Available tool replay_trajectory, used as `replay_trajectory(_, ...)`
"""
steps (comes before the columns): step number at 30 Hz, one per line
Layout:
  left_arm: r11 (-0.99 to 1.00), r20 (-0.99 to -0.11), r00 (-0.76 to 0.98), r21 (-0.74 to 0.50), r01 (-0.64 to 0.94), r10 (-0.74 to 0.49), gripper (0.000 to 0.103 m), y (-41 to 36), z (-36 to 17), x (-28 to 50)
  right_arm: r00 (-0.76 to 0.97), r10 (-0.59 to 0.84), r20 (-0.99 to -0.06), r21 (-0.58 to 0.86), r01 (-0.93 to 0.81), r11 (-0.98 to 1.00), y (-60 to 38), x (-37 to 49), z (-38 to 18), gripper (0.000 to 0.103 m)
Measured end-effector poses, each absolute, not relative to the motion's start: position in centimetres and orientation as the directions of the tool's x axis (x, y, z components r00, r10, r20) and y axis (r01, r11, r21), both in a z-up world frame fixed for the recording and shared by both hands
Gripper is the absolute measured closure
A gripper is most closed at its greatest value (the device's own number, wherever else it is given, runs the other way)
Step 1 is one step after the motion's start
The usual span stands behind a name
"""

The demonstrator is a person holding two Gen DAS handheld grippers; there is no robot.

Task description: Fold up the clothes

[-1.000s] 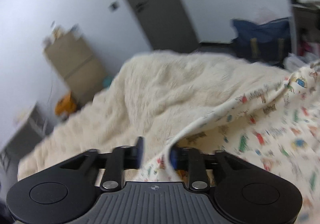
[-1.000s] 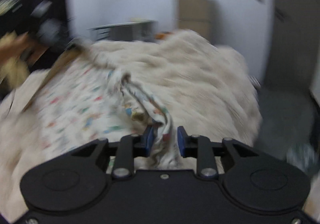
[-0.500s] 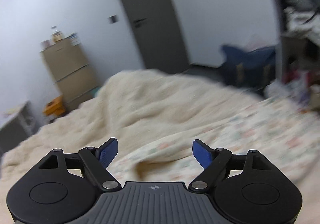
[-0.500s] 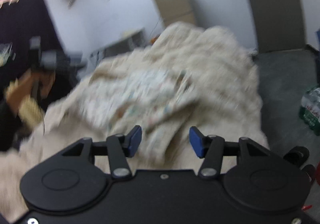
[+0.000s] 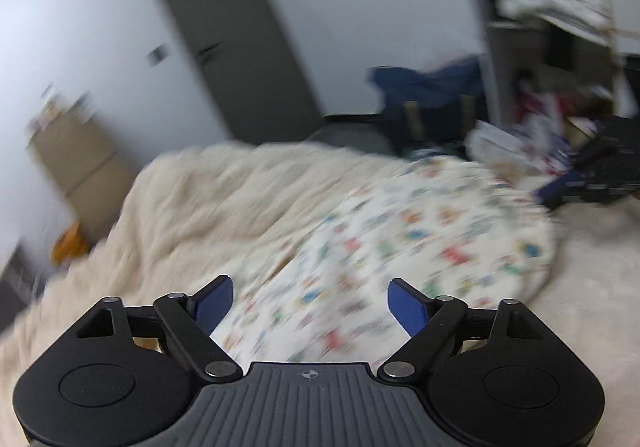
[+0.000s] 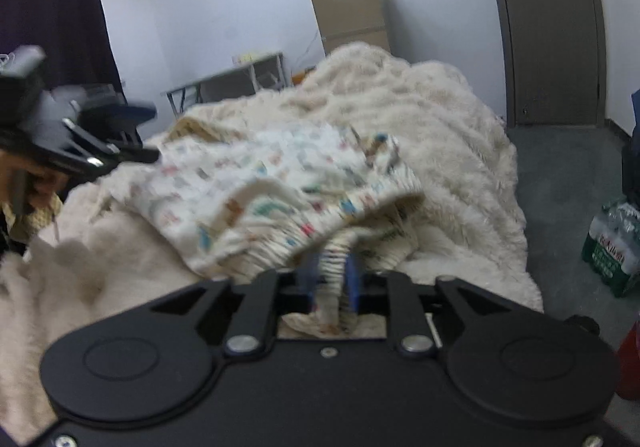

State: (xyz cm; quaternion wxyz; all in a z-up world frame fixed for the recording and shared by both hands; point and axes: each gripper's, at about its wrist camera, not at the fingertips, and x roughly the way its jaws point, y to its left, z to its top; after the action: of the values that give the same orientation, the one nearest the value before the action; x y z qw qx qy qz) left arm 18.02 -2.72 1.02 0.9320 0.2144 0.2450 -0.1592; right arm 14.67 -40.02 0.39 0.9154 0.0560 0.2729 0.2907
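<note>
Garment [image 6: 280, 183], cream with small coloured prints, ribbed hem pinched in clenched right gripper [image 6: 328, 279], bunched and spread across fluffy cream blanket [image 6: 440, 119] on bed. Left gripper [image 5: 310, 305] released wide above printed cloth, gripping nothing.

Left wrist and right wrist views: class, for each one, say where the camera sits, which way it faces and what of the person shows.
Left wrist: sits behind the open left tool, facing the printed garment and door.
Right wrist: sits behind the right tool, shut on the garment's edge, facing the cabinet; a hand shows.
Shared: garment, fluffy blanket, each other's tool.
</note>
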Motion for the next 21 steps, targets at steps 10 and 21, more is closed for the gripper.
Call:
replay_trajectory(10, 0.941, -0.564, 0.798, 0.103, 0.322, -0.211, 0.011, 3.5, -1.6, 17.5, 0.575, 0.672, -0.467, 0.364, -0.568, 0.738, -38.1, 14.3, -1.5, 0.067)
replay_trajectory(21, 0.96, -0.593, 0.789, 0.09, 0.264, -0.162, 0.009, 9.7, -2.9, 15.3, 0.603, 0.669, -0.434, 0.294, -0.607, 0.738, -40.5, 13.3, 0.5, 0.099)
